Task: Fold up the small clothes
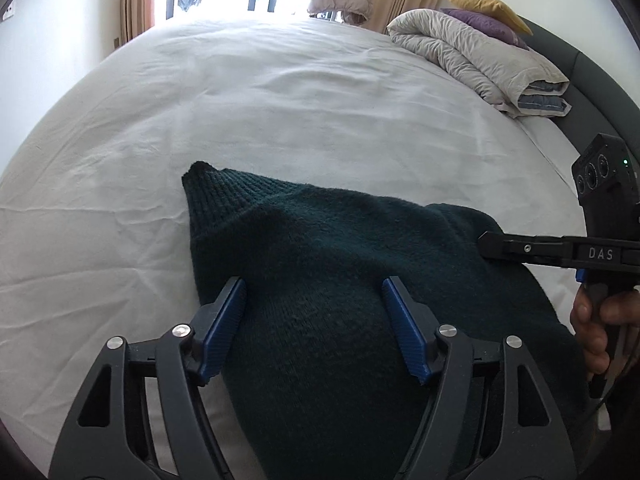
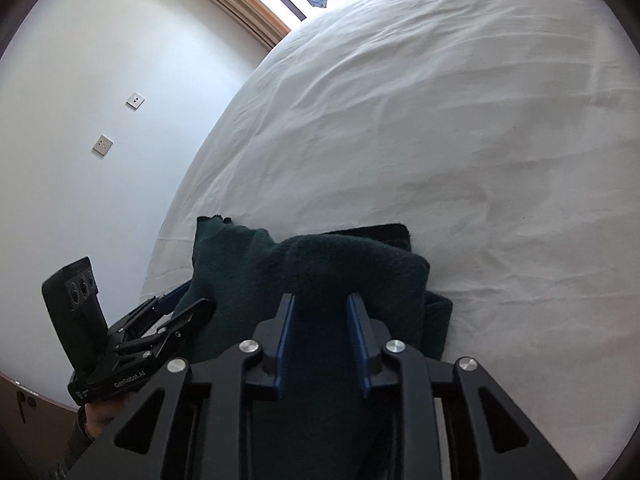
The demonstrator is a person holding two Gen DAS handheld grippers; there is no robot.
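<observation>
A dark green knitted sweater (image 1: 320, 280) lies bunched on the white bed sheet (image 1: 260, 112), filling the lower centre of the left wrist view. Its weave is fuzzy and dense, with a ribbed cuff or hem (image 1: 208, 196) poking up to a blunt point at the upper left of the heap. The sheet is smooth cotton with shallow creases. At the upper right of that frame a pale quilted duvet (image 1: 480, 60) is rolled up, with a purple pillow (image 1: 484, 24) and a yellow pillow (image 1: 488, 8) behind it.

The left tool (image 1: 314, 328) points steeply down over the sweater, its ridged blue pads spread wide on either side of a hump of knit; it is released, the pads not pinching the cloth.

In the right wrist view the right tool (image 2: 320, 344) also tilts down, its blue pads close together with a thick fold of the sweater (image 2: 320, 264) between them; it looks clenched on the fabric. A hand (image 1: 600, 328) grips the right tool's handle at the right edge of the left wrist view.
</observation>
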